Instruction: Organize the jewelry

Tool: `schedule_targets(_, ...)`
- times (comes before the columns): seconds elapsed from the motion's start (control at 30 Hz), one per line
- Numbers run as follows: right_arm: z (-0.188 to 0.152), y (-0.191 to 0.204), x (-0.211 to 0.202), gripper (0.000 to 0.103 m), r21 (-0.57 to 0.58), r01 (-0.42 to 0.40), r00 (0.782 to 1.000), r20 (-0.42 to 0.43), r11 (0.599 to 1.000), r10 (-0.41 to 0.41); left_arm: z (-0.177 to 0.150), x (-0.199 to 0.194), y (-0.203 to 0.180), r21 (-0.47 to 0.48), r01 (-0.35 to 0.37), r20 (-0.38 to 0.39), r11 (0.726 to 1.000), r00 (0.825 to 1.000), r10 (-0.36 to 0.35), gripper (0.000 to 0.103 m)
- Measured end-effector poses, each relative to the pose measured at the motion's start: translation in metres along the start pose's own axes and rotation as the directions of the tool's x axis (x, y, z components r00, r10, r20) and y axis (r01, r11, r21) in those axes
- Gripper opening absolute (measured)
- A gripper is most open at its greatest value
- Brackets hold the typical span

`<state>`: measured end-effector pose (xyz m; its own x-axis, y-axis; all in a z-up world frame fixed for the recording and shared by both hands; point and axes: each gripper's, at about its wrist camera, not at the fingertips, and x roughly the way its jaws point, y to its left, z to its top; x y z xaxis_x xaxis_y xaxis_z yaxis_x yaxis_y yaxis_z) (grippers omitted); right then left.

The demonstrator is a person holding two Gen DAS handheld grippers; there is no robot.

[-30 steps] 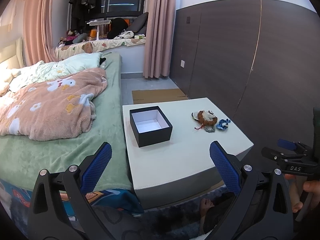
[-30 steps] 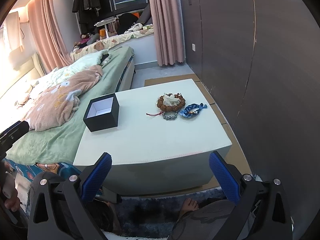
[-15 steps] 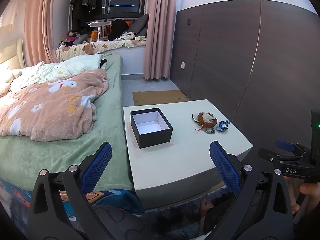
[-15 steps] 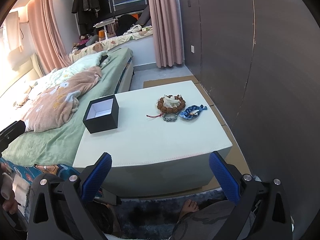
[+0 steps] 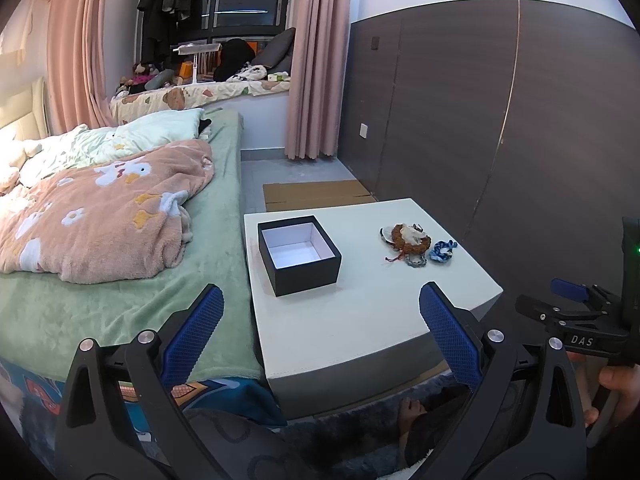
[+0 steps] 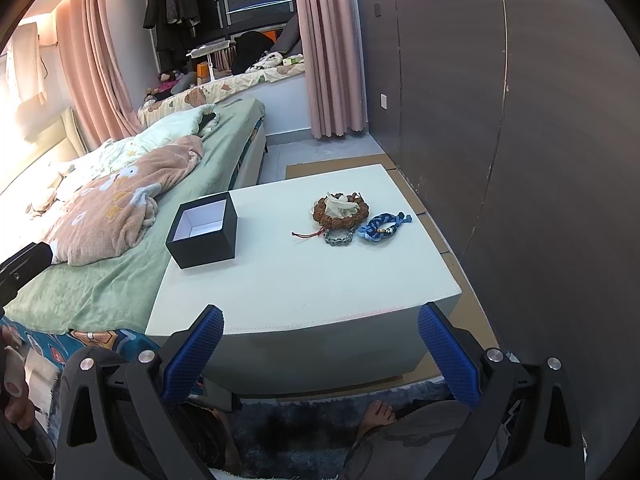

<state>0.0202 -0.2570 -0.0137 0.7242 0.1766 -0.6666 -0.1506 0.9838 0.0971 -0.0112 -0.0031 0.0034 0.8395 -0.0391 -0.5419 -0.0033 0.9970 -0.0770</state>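
Note:
An open black box (image 5: 299, 254) (image 6: 203, 229) with a white inside stands empty on the left part of a white table (image 5: 360, 320) (image 6: 320, 280). To its right lies a small heap of jewelry: a brown bead bracelet (image 5: 410, 237) (image 6: 341, 210) with a white piece on it, a grey chain (image 5: 416, 261) (image 6: 339, 238) and a blue braided bracelet (image 5: 442, 249) (image 6: 382, 230). My left gripper (image 5: 320, 332) is open and hangs over the table's near edge. Short of that edge, my right gripper (image 6: 320, 344) is open too. Neither holds anything.
A bed (image 5: 120, 280) with a green sheet and a pink blanket (image 5: 100, 216) touches the table's left side. A dark wall panel (image 6: 520, 160) runs along the right. Flat cardboard (image 5: 316, 194) lies beyond the table. A bare foot (image 6: 376, 412) rests on the blue rug below.
Both views have crept slightly toward the table. The box and the jewelry have not moved, and both grippers stay open.

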Motion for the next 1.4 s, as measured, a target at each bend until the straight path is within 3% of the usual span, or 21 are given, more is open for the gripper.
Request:
schedule_targets(0.87, -0.002, 0.004, -0.005, 0.095, -0.018, 0.008, 1.0, 0.009, 1.0, -0.008, 0.003, -0.002, 0.007, -0.021, -0.028, 0.02, 0.999, 0.999, 0.028, 0.098)
schedule_targets(1.17, 0.007, -0.005, 0.015, 0.095, 0.008, 0.012, 1.0, -0.004, 1.0, -0.012, 0.009, 0.022, 0.007, -0.015, 0.011, -0.01, 1.0, 1.0, -0.011, 0.098)
schedule_targets(1.4, 0.019, -0.025, 0.039, 0.095, 0.057, 0.006, 1.0, -0.028, 0.998, -0.004, 0.022, 0.054, -0.003, -0.014, 0.107, -0.029, 0.994, 0.994, -0.107, 0.098)
